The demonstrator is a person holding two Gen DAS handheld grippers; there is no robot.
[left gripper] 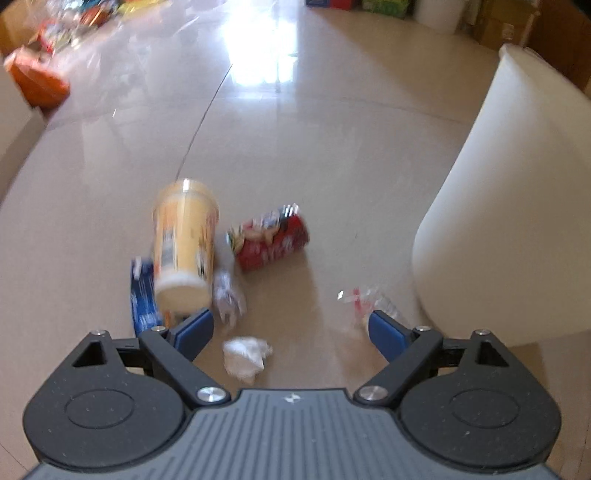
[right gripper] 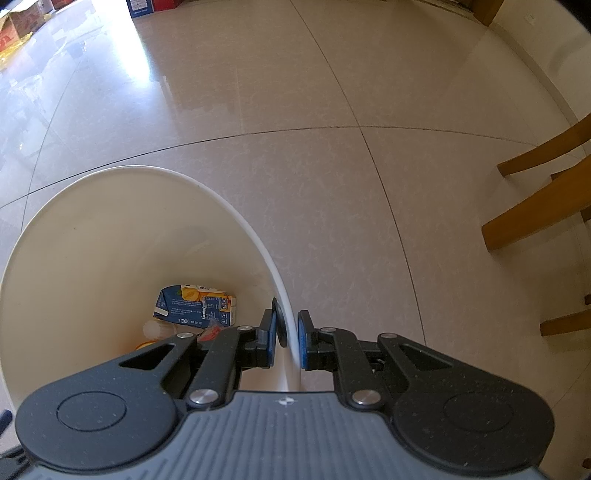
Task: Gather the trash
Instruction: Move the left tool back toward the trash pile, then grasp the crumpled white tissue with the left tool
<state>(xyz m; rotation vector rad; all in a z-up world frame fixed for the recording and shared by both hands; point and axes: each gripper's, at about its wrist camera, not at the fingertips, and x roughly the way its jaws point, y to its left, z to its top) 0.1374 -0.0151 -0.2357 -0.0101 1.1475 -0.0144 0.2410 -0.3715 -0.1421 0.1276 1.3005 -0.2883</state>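
Observation:
In the left wrist view, trash lies on the tiled floor: a yellow paper cup (left gripper: pixel 184 243) on its side, a red snack can (left gripper: pixel 271 238), a blue carton (left gripper: pixel 142 295), a crumpled clear wrapper (left gripper: pixel 229 295), a white paper ball (left gripper: pixel 245 354) and a clear plastic wrapper with red print (left gripper: pixel 364 299). My left gripper (left gripper: pixel 291 334) hangs open above the paper ball, nothing between its fingers. The white bin (left gripper: pixel 517 199) stands at the right. In the right wrist view, my right gripper (right gripper: pixel 288 338) is shut on the white bin's rim (right gripper: pixel 258 236). A blue juice carton (right gripper: pixel 195 304) lies inside.
Orange and colourful boxes (left gripper: pixel 37 77) sit at the far left of the floor. Wooden chair legs (right gripper: pixel 539 206) stand to the right of the bin. More cardboard boxes (right gripper: pixel 22 18) line the far wall.

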